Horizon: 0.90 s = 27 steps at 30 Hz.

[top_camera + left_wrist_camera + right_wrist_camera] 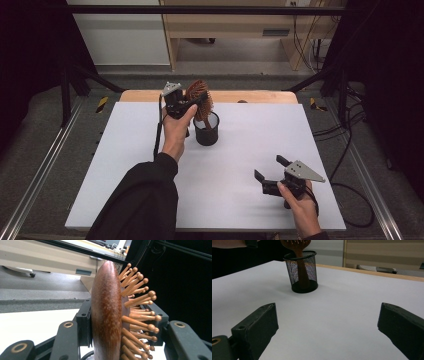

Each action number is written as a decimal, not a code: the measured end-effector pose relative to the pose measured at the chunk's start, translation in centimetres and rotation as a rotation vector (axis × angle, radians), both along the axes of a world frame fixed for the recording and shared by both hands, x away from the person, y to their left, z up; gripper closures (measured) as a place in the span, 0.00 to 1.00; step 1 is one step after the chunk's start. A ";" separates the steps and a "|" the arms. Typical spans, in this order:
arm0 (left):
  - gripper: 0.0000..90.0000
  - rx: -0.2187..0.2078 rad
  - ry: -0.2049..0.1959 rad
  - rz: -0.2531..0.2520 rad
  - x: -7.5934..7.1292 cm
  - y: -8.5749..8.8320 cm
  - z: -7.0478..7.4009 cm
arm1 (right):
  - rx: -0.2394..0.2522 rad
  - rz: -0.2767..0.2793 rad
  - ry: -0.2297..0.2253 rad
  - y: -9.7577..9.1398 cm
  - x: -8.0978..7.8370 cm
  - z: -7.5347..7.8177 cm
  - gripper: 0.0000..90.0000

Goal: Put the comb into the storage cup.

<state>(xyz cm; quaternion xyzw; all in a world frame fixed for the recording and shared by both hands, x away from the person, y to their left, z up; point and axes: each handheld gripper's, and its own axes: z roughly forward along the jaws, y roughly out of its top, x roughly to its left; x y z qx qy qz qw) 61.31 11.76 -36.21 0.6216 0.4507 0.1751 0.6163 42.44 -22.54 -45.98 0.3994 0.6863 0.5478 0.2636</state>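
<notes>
Left tool (196, 102) clamps hairbrush (198, 93) head, handle down in mesh cup (206, 131) near bench (125, 165) far edge; tilted release could tip cup; right tool (270, 172) open, idle.

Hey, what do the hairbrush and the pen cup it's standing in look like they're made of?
Hairbrush: likely wood, reddish-brown with a speckled grain and smooth sheen; its ball-tipped pins look wooden too. Pen cup: black wire mesh, probably metal, since the handle shows through it.
</notes>
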 end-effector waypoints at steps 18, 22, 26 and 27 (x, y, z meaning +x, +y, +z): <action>0.54 -0.012 0.005 -0.005 0.2 0.2 -0.2 | -0.003 0.009 0.002 0.1 0.0 -0.1 0.04; 0.54 -0.017 0.008 -0.003 0.4 0.3 -0.3 | 0.000 0.009 0.003 0.0 0.0 -0.1 0.04; 0.54 -0.022 0.015 -0.001 0.5 0.5 -0.4 | 0.000 0.009 0.003 0.0 0.0 -0.1 0.04; 0.54 -0.022 0.016 -0.002 0.5 0.6 -0.4 | 0.000 0.010 0.003 0.0 0.0 -0.1 0.04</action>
